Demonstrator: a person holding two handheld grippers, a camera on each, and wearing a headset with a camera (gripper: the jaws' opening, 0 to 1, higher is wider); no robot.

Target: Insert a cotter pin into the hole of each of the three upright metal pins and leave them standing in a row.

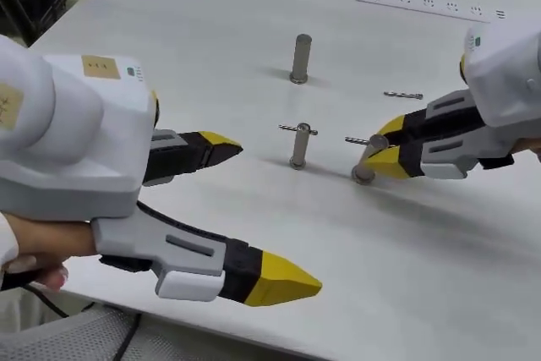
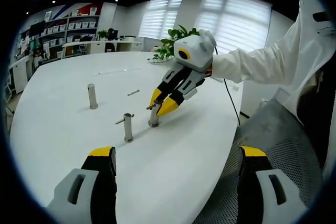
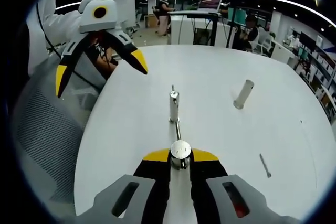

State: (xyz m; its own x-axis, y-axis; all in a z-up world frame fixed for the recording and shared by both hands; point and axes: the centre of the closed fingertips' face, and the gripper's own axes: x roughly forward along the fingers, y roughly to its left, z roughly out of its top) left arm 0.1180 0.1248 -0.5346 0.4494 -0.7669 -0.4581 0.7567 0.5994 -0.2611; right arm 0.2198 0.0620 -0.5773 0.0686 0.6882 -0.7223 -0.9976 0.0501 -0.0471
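Right gripper (image 1: 379, 148): jaws closed around the upper part of the nearest metal pin (image 1: 365, 168), whose base rested on the worktop (image 1: 194, 48). In the right gripper view the pin's round top (image 3: 180, 149) sat between the yellow tips. First cotter pin (image 1: 356, 139): projecting sideways from near the top of that held pin, towards the middle pin. Middle metal pin (image 1: 299, 148): upright, just beside the held one and free of both grippers, with a second cotter pin (image 1: 297, 129) lodged crosswise through its hole. Far metal pin (image 1: 301, 58): upright, well apart behind the middle one, with nothing seen through its hole. The three pins formed a loose line running away from the right gripper. Loose cotter pin (image 1: 403, 95): lying flat on the worktop, beyond the right gripper and apart from all three pins. Left gripper (image 1: 279, 217): jaws spread wide, holding nothing, raised above the near edge of the worktop and well apart from the pins. Power strip (image 1: 431, 2): white, lying along the far side of the worktop. White sleeve (image 2: 247, 64): seen behind the right gripper in the left gripper view.
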